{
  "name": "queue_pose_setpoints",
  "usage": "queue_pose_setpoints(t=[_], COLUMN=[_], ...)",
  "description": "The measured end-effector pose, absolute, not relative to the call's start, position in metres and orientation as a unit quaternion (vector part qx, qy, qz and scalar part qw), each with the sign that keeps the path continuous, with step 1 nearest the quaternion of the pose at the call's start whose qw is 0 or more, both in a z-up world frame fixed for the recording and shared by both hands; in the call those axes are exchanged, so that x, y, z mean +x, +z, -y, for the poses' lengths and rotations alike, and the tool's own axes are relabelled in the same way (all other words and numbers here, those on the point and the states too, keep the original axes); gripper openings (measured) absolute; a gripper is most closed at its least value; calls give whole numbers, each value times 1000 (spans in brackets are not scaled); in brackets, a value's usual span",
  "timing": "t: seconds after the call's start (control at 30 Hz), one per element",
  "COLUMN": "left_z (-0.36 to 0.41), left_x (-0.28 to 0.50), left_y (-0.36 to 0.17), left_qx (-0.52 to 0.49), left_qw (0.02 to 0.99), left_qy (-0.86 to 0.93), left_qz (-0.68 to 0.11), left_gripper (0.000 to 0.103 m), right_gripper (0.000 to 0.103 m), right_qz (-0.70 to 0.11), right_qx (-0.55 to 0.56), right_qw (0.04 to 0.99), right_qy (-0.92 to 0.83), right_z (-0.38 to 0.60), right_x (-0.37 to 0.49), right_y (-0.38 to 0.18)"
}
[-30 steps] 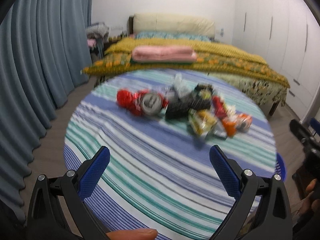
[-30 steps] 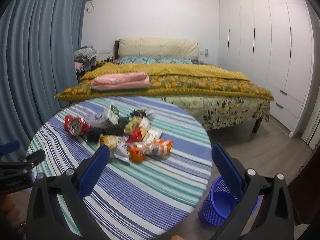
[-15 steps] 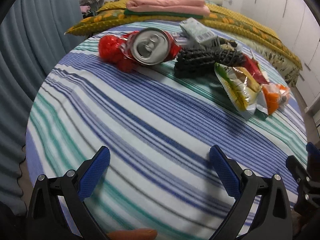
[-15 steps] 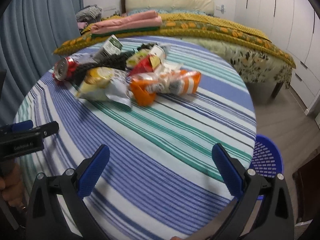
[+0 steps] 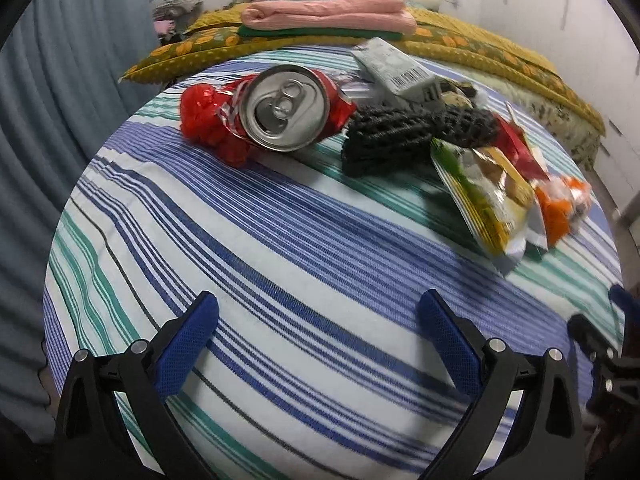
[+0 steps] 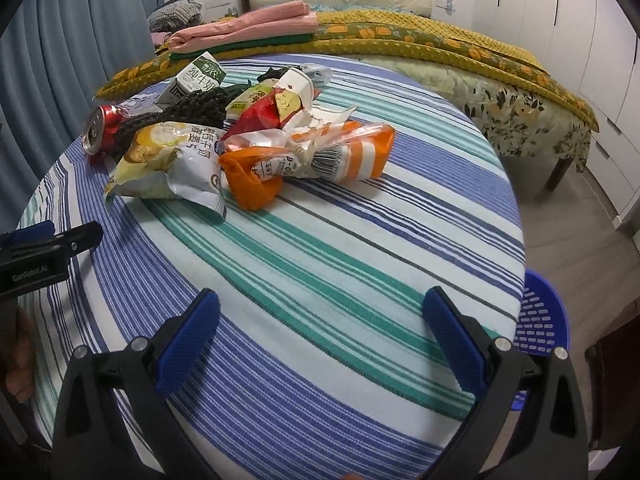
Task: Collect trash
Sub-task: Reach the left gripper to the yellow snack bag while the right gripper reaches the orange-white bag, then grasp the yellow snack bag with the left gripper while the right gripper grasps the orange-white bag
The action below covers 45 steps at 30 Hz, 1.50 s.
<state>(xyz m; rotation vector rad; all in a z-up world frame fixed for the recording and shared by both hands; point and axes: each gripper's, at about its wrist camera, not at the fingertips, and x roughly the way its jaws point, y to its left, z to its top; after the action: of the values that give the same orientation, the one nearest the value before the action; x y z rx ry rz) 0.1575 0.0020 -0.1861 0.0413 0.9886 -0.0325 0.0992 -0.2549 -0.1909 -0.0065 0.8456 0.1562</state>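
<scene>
A heap of trash lies on a round striped table (image 5: 280,264). In the left wrist view it holds a crushed red can (image 5: 286,108), a black mesh piece (image 5: 384,142), a milk carton (image 5: 396,68), a yellow-green snack bag (image 5: 484,196) and an orange wrapper (image 5: 560,204). In the right wrist view the orange wrapper (image 6: 320,156) and snack bag (image 6: 168,156) are nearest, the can (image 6: 98,130) far left. My left gripper (image 5: 318,332) is open and empty, short of the can. My right gripper (image 6: 320,332) is open and empty, short of the orange wrapper.
A blue perforated basket (image 6: 544,312) stands on the floor by the table's right edge. A bed (image 6: 440,48) with folded pink cloth (image 6: 240,28) lies behind the table. Blue curtains (image 5: 48,80) hang at the left. The left gripper shows at the left edge of the right wrist view (image 6: 48,244).
Both grippers have moved forward and down toward the table; the trash heap now looks much larger and closer. Both stay open.
</scene>
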Motion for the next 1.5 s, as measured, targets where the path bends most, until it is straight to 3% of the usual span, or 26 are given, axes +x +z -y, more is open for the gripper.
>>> queue_pose_setpoints(t=[0.2,0.33,0.53,0.63,0.8,1.03,1.2,1.33,1.5], left_z=[1,49,84,79,65,12,-9,-16,-28], left_x=[149,176,219,221,200,150,135,134,131], left_y=[-152,-139,-165,-169,-163,-160,-163,-164,-166], left_qx=[-52,-19,10,-9,-16,-17,-20,-27,-31], left_qw=[895,894,879,872,874,867,869,869,870], left_qy=[-97,-148,-141,-172,-191,-202,-196,-192,-184], left_qz=[-433,-421,-455,-459,-446,-455,-454,-455,-457], left_gripper=[98,98,97,67,50,51,60,64,70], right_gripper=[98,98,98,98,98,98,98,98,98], right_qz=[-403,-389,-379,-379,-379,-378,-347,-399,-425], right_qx=[8,15,16,20,20,26,-8,2,-4], right_qw=[913,919,924,924,924,923,930,883,824], right_qy=[61,61,49,43,40,63,124,247,375], right_z=[265,268,278,283,287,286,278,270,251], right_x=[94,90,85,87,88,109,163,201,157], right_y=[-187,-179,-173,-174,-174,-166,-150,-163,-159])
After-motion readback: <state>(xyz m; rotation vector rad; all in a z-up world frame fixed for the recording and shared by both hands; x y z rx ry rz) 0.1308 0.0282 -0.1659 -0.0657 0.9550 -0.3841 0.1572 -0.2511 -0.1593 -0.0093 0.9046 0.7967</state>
